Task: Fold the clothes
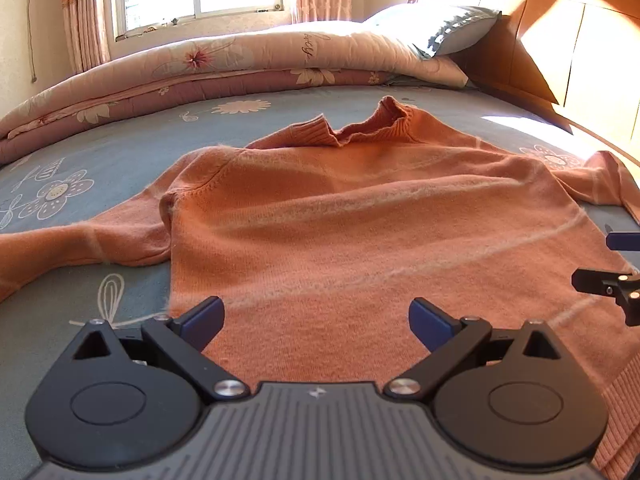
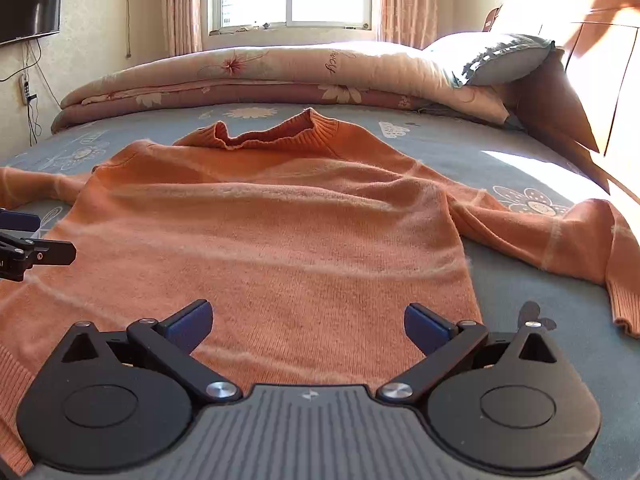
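Orange sweater (image 1: 360,220) lies flat on the bed (image 1: 120,152), collar at twelve o'clock; left gripper (image 1: 316,320) and right gripper (image 2: 308,322) hover above its hem, fingers apart.

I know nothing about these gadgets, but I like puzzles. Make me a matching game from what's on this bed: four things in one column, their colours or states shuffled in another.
Things:
1. sweater
2. bedsheet
3. quilt
4. left hand-held gripper

Descriptions:
A. folded along the far side of the bed
B. open, holding nothing
C. orange, spread flat with sleeves out
D. grey-blue with flower print

Pairs: 1-C, 2-D, 3-A, 4-B
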Demonstrator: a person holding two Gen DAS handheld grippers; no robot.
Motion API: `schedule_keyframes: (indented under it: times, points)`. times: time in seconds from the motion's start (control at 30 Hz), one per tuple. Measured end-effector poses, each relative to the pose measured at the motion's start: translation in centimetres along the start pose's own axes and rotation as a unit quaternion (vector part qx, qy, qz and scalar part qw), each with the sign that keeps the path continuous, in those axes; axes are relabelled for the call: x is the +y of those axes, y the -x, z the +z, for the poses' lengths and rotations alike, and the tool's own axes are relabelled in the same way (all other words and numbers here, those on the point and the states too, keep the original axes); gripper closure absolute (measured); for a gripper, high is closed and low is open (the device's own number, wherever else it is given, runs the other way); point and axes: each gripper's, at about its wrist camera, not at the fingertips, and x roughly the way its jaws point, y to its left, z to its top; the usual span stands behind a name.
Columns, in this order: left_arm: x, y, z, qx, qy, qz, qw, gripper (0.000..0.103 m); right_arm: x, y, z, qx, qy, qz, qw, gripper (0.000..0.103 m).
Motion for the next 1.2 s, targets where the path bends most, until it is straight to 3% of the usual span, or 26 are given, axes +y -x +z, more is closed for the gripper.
schedule_keyframes:
  times: [0.13, 0.3, 0.43, 0.53, 0.67, 0.73, 0.77, 0.87, 1.2]
  points:
    - [0.8, -3.5, -0.7, 0.044, 0.003, 0.012, 0.999, 0.004, -1.4, -2.9, -0.4, 0.042, -0.02, -0.014, 0.999, 0.0]
    - [3.3, -1.5, -3.2, 0.031, 0.038, 0.007, 0.9988, 0.005, -4.3, 0.1, -3.3, 0.037, -0.06, -0.023, 0.997, 0.0]
    - [2.6, 0.6, -4.0, 0.03, -0.003, 0.016, 0.9994, 0.005, -4.3, 2.6, -4.5, 0.031, -0.047, -0.015, 0.998, 0.0]
    - [2.0, 2.0, -2.6, 0.0, -0.007, -0.036, 0.9993, 0.005, -3.8, 3.7, -5.0, 0.014, -0.033, 0.006, 0.999, 0.0]
    - [0.2, -1.2, -0.5, 0.022, 0.015, -0.096, 0.995, 0.004, -3.3, 5.1, -5.8, -0.009, -0.016, 0.035, 0.999, 0.0]
    - [-0.6, -2.9, 0.5, 0.035, 0.026, -0.125, 0.9913, 0.004, -3.7, 4.7, -5.8, -0.001, -0.04, 0.032, 0.999, 0.0]
    - [-0.7, -3.8, 0.4, 0.049, 0.039, -0.126, 0.99, 0.004, -3.9, 4.4, -5.8, 0.004, -0.053, 0.029, 0.998, 0.0]
    - [-0.6, -3.9, -0.5, 0.036, 0.033, -0.102, 0.9936, 0.004, -3.8, 4.1, -5.9, 0.004, -0.054, 0.018, 0.998, 0.0]
    - [2.2, -4.8, 0.8, 0.057, 0.055, -0.09, 0.9927, 0.004, -3.3, 3.2, -6.2, 0.003, -0.04, -0.012, 0.999, 0.0]
